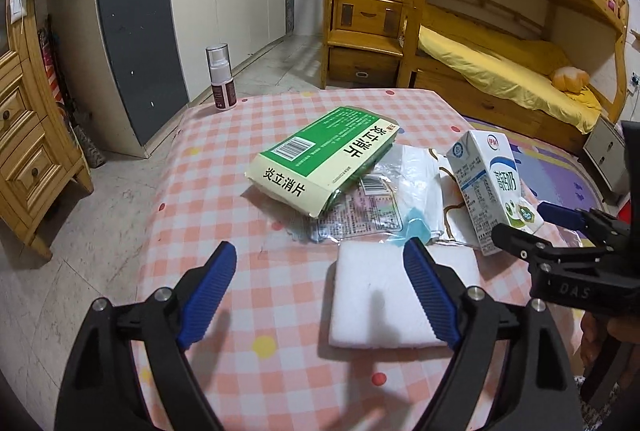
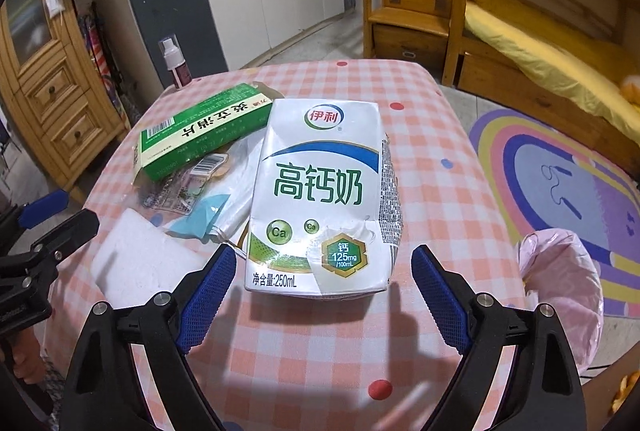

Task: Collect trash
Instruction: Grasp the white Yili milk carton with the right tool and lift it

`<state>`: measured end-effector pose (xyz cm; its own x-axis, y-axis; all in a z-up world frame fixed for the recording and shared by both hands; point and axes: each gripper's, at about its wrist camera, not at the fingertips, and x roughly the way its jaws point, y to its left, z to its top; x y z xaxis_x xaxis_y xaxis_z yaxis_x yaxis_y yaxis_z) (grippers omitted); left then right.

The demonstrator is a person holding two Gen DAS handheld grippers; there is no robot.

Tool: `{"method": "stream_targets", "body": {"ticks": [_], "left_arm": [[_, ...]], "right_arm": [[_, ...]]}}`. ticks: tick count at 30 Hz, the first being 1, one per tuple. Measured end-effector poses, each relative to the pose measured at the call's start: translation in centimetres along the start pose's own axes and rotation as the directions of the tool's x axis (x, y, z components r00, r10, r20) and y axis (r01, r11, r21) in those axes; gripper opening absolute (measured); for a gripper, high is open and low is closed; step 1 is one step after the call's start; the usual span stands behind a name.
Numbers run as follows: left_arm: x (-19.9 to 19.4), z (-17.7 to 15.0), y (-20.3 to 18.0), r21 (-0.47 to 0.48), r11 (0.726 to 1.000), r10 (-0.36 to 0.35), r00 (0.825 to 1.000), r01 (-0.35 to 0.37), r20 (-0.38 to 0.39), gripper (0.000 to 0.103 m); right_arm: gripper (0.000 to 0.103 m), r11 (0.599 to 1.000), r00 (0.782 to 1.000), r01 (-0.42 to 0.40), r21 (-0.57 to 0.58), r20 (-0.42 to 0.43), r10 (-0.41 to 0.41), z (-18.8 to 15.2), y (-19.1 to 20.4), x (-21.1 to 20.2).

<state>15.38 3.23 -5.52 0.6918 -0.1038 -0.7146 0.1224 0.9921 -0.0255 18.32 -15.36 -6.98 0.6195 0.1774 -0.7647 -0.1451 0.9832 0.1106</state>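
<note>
A white milk carton (image 2: 320, 199) stands upright on the checked tablecloth (image 2: 440, 191), just in front of my open right gripper (image 2: 322, 263), between its blue fingertips but apart from them. It also shows in the left wrist view (image 1: 492, 187). A green and cream medicine box (image 1: 324, 159) lies on crumpled clear and white wrappers (image 1: 384, 207). A white foam block (image 1: 384, 299) lies under my open, empty left gripper (image 1: 320, 255). The right gripper (image 1: 536, 219) shows at the right edge of the left view.
A spray bottle (image 1: 220, 79) stands at the table's far left corner. A pink plastic bag (image 2: 560, 295) hangs off the table's right edge. Wardrobes, a wooden dresser, a bunk bed with stair drawers and a rainbow rug surround the table.
</note>
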Motion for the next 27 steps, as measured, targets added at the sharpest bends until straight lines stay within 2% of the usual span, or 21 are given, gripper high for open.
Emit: {"method": "stream_targets", "body": {"ticks": [1,4,8,13,16,18,27], "left_arm": [[0.0,-0.1,0.0,0.001,1.0,-0.001,1.0,0.001,0.0,0.083],[-0.3,-0.5,0.1,0.004,1.0,-0.01,1.0,0.01,0.003,0.083],[-0.5,-1.1,-0.5,0.003,0.996,-0.086,0.996,0.086,-0.025,0.093],[0.0,-1.9,-2.4,0.037,0.99,-0.136,0.988,0.139,-0.071,0.096],[0.7,-2.4,-4.1,0.093,0.986,-0.127,0.986,0.138,-0.112,0.096],[0.8,-2.8,-4.9,0.117,0.987,-0.093,0.989,0.107,-0.117,0.096],[1.0,-3.6,-5.4,0.124,0.99,-0.054,0.992,0.068,-0.115,0.096]], "right_arm": [[0.073,1.0,1.0,-0.002,0.004,0.0,0.002,0.0,-0.1,-0.1],[0.072,1.0,0.999,0.006,0.001,0.04,-0.006,-0.1,-0.2,-1.3],[0.071,1.0,0.99,0.02,0.003,0.136,-0.021,-0.2,-0.8,-3.7],[0.072,0.999,0.988,0.021,0.035,0.15,-0.026,-0.4,-2.3,-4.4],[0.072,0.998,0.987,0.028,0.048,0.16,-0.035,-0.3,-3.0,-4.7],[0.072,0.998,0.986,0.034,0.051,0.161,-0.042,-0.4,-3.3,-4.8],[0.072,0.998,0.985,0.04,0.049,0.168,-0.047,-0.6,-3.8,-5.2]]}}
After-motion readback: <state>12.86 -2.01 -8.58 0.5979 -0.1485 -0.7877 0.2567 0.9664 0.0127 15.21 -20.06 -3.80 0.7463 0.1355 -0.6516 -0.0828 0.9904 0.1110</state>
